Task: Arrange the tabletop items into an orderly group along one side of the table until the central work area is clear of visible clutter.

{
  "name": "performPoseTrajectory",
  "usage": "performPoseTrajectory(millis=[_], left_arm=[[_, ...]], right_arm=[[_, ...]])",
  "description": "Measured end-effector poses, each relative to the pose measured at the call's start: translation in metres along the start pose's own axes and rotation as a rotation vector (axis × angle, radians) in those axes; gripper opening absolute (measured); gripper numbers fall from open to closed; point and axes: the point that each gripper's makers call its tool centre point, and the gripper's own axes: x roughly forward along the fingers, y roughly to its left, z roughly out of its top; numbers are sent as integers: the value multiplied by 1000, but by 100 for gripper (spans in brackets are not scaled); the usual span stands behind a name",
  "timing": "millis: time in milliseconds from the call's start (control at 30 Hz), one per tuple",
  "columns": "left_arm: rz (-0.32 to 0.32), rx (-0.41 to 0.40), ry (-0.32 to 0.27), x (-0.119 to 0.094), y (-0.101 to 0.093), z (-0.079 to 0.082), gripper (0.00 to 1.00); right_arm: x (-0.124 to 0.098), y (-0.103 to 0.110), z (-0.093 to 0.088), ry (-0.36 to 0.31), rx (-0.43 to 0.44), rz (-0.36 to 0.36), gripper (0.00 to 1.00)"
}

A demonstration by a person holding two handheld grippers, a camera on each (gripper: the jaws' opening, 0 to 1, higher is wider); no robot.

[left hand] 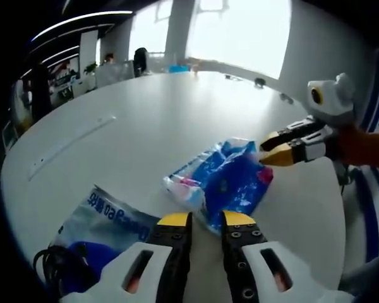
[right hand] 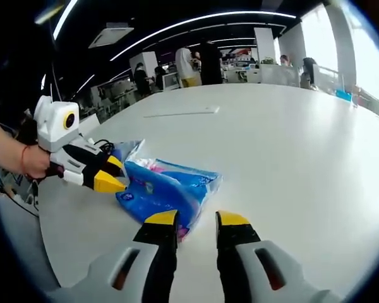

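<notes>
Progress: early, by the look of it; the blue pack (left hand: pixel 224 180) lies out on the white counter (left hand: pixel 145 120), not yet grouped with the bag (left hand: pixel 104 218) and black cable (left hand: pixel 57 268) at the edge.
Left tool (left hand: pixel 206 219): jaws parted, empty, the pack just ahead of its tips.
Right tool (right hand: pixel 197 218): jaws parted, empty, the pack just ahead and left.
Pack: soft, crinkled blue plastic with white and pink print, lying flat between both tools.
Left to do: shift the pack to the side.

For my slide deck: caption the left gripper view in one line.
Left gripper poised, jaws apart, over a blue plastic pack on the white table; right gripper reaches its far corner.
</notes>
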Motion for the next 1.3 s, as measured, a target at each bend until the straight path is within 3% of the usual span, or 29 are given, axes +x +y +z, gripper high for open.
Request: performPoseTrajectory(millis=[900, 1300], left_arm=[[-26, 12, -42, -12, -6, 16, 27], [-29, 17, -74, -27, -4, 27, 37]], right_arm=[[-12, -1, 17, -21, -8, -27, 26], [-18, 3, 28, -37, -23, -27, 28]])
